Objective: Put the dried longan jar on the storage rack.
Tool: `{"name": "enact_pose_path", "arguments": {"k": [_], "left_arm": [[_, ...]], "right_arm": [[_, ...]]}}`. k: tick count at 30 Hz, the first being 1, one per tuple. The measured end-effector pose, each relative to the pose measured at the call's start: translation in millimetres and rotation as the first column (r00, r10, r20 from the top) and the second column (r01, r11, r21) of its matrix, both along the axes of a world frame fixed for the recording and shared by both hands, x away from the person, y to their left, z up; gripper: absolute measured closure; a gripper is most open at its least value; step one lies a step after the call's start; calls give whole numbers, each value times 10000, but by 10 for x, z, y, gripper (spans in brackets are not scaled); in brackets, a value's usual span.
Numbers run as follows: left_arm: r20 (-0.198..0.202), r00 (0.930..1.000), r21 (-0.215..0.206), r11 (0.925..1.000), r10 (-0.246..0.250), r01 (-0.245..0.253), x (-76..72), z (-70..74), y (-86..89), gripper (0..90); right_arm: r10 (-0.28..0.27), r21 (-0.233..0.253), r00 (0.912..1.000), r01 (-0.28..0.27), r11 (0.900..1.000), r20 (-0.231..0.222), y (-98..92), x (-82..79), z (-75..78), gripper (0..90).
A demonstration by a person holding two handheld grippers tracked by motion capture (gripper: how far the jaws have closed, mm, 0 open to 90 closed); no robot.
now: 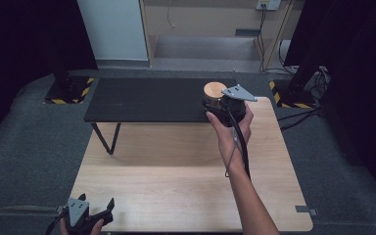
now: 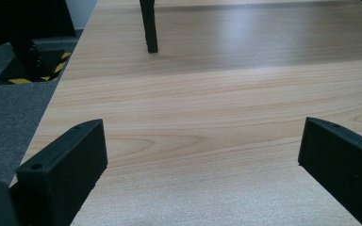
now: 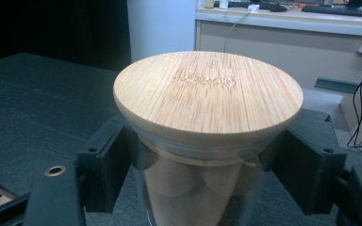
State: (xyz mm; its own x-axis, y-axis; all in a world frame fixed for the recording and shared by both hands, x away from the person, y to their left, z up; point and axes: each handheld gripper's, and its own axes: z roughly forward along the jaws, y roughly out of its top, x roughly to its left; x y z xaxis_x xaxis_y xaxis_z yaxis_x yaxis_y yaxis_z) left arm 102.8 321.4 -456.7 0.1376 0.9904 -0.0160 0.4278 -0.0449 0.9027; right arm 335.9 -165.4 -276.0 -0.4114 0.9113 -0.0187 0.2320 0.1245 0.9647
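Jaws of my right gripper point(image 3: 207, 188) were clenched on the glass jar point(image 3: 202, 188), one on each side just under its bamboo lid point(image 3: 208, 92). I had the jar upright, its long axis vertical, at the black platform's point(image 1: 147, 100) right end. My left gripper point(image 1: 95, 213) hung released over the wooden surface's point(image 2: 217, 117) near-left corner, well apart, so the right hand was the nearer.

A low shelf point(image 1: 152, 100) stands across the far part of the table point(image 1: 176, 181). The jar point(image 1: 214, 95) sits at the shelf's right end, between the jaws of the right gripper point(image 1: 223, 104). The left gripper point(image 1: 85, 214) hangs over the table's near left corner, well apart from the jar.
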Motion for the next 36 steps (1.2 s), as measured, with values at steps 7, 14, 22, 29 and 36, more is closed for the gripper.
{"name": "enact_pose_path", "arguments": {"k": [7, 14, 22, 29, 36], "left_arm": [[-7, 10000, 17, 10000, 5, -5, 10, -2, 8, 7], [-37, 10000, -3, 10000, 33, -33, 19, -12, 11, 7], [-74, 10000, 5, 10000, 42, -42, 15, -18, 19, 8], [-110, 9999, -33, 10000, 32, -32, 9, -18, 24, 8], [-97, 9999, -44, 10000, 33, -34, 3, -17, 26, 8]], "right_arm": [[10, -54, 10000, -10, 10000, -94, 20, 72, -25, 260], [-29, -2, 10000, 29, 10000, -24, 27, 107, -49, 260], [-56, 12, 9999, 56, 10000, 115, 38, 109, -79, 220], [-102, -30, 9999, 102, 9999, 62, 68, 117, -86, 47], [-100, -98, 9995, 103, 9999, 292, 79, 51, -105, 9]]}}
